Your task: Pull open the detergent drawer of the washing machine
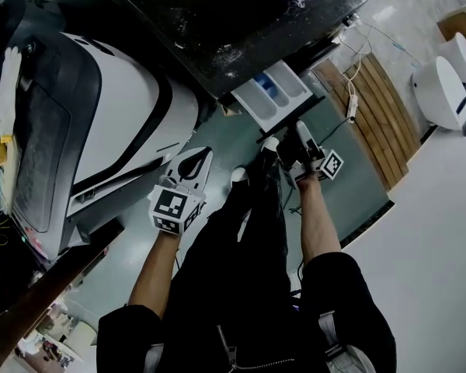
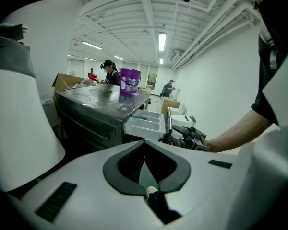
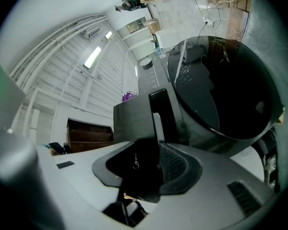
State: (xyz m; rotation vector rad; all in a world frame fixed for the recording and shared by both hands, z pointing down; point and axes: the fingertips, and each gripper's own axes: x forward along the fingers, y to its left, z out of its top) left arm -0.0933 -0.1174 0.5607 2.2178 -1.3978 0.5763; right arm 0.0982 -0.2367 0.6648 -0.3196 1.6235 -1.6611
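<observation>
Detergent drawer (image 1: 273, 95): out, blue piece (image 1: 264, 84) in one compartment.
My right hand-held gripper (image 3: 153, 150): grasping its front.
My left hand-held gripper (image 2: 144, 147): clenched, empty.

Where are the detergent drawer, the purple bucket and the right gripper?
detergent drawer (image 1: 256, 106): head view, its white tray part.
purple bucket (image 2: 129, 81): left gripper view, its side.
right gripper (image 1: 289, 144): head view, between its fingertips.

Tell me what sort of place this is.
Probably a lab or test hall, not a home: the washing machine, its detergent drawer pulled out, stands under a white beamed ceiling with strip lights, with cardboard boxes and other people working behind.
</observation>
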